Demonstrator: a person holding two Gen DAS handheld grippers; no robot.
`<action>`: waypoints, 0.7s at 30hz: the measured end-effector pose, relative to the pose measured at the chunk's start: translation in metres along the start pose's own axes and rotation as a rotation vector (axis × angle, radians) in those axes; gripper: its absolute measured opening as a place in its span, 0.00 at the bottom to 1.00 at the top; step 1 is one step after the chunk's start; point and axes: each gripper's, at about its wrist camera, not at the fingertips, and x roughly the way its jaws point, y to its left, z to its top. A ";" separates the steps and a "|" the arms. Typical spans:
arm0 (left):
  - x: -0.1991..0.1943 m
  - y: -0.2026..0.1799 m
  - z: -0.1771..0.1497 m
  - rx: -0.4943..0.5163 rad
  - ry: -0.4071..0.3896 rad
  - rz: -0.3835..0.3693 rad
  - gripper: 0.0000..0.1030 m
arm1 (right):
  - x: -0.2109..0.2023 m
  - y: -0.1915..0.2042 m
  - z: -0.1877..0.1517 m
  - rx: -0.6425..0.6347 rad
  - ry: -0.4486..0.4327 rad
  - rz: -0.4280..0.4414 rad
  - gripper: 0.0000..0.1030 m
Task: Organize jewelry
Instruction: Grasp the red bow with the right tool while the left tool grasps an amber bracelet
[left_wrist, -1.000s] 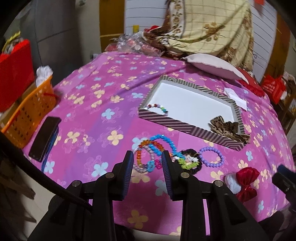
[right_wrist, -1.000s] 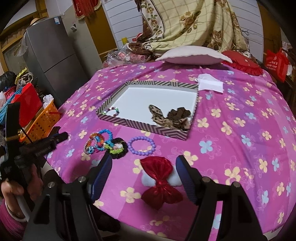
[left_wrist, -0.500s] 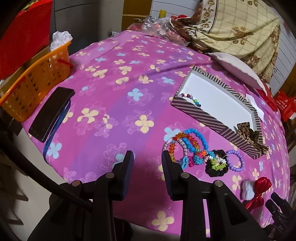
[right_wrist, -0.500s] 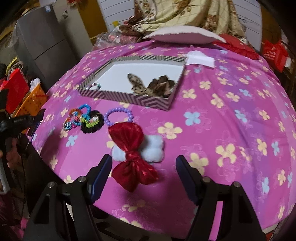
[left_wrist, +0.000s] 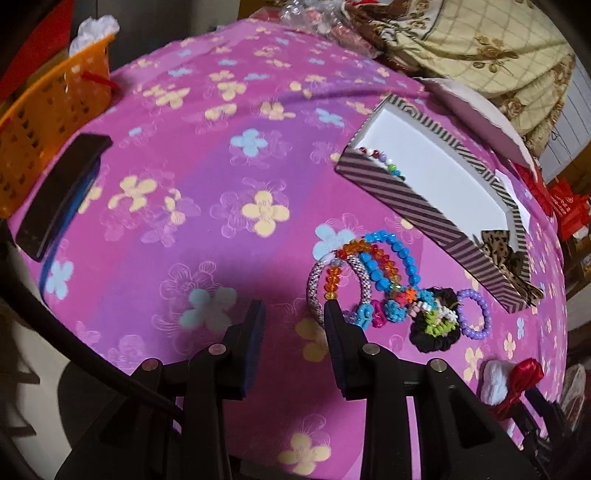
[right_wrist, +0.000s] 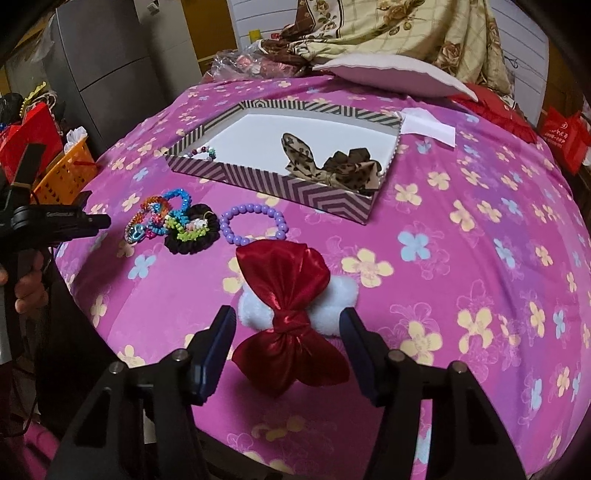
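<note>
The right gripper (right_wrist: 287, 325) hangs low over the pink flowered cloth (right_wrist: 461, 258), its jaws spread and just narrowing, with the red bow (right_wrist: 286, 295) on its white fluffy base (right_wrist: 340, 295) lying between them; the pads stand clear of it on both sides. From the bow, a purple bead ring (right_wrist: 251, 221) lies at 11 o'clock, touching the bow's top edge. A black scrunchie (right_wrist: 192, 232) sits at 9 o'clock of that ring, and a tangle of coloured bracelets (right_wrist: 159, 214) overlaps the scrunchie's left side.

The striped box (right_wrist: 266, 181) lies at 12 o'clock of the bow, well apart. Inside it a leopard bow (right_wrist: 332, 162) rests in the near right corner and a small bead bracelet (right_wrist: 203, 151) in the near left corner.

The left gripper (left_wrist: 293, 314) has its jaws spread, just widening, with only cloth between them. Its right finger tip overlaps the silvery bracelet (left_wrist: 314, 284) at the tangle's left edge; contact cannot be told. A phone (left_wrist: 59, 192) lies at 10 o'clock of this gripper, beside an orange basket (left_wrist: 44, 107).
</note>
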 end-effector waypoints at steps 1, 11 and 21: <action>0.002 0.002 0.001 -0.012 0.006 -0.001 0.43 | 0.001 -0.001 0.000 0.003 0.003 0.000 0.60; 0.009 -0.011 0.025 0.016 -0.004 -0.008 0.43 | 0.008 -0.005 0.005 0.018 0.008 0.018 0.60; 0.040 -0.041 0.041 0.175 0.074 0.009 0.43 | 0.015 -0.008 0.008 0.028 0.026 0.025 0.60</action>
